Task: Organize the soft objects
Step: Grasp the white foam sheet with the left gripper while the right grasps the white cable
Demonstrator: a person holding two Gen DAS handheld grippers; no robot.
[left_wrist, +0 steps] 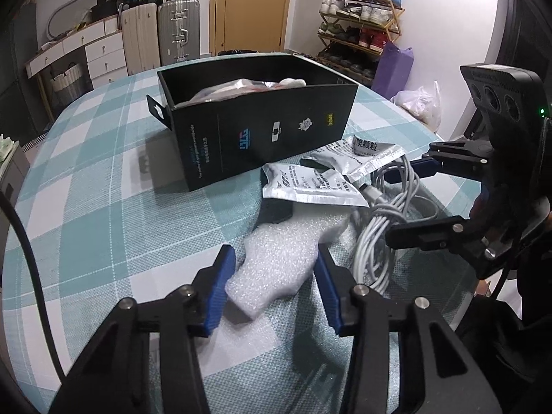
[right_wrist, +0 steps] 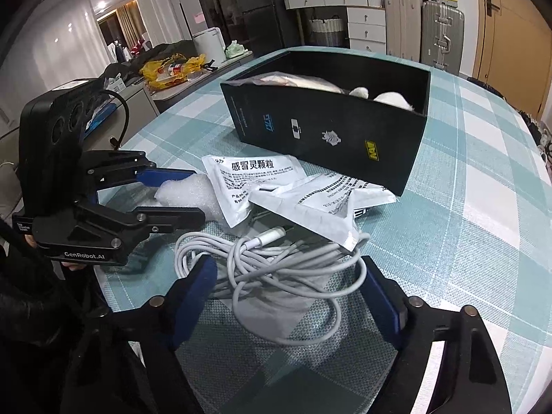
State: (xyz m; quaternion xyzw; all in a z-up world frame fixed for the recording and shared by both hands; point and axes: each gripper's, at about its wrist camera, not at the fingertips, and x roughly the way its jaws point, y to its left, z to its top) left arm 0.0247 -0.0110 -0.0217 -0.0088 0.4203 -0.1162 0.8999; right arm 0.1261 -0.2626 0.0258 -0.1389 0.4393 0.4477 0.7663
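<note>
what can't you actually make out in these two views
- Contents of the black box: both views show only pale tops; its front wall hides the rest.
- Dark object under the silver sachets: mostly covered, unidentifiable in the left view.
- Foam piece: in the right view, the left gripper hides much of it.
- White cable: one end runs under the sachets.

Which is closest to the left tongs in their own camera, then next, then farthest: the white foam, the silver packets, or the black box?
1. White foam, right between the open left tongs.
2. Silver packets, farther ahead, a bit to the right.
3. Black box, behind the packets, farthest back on the checked tablecloth.
</note>
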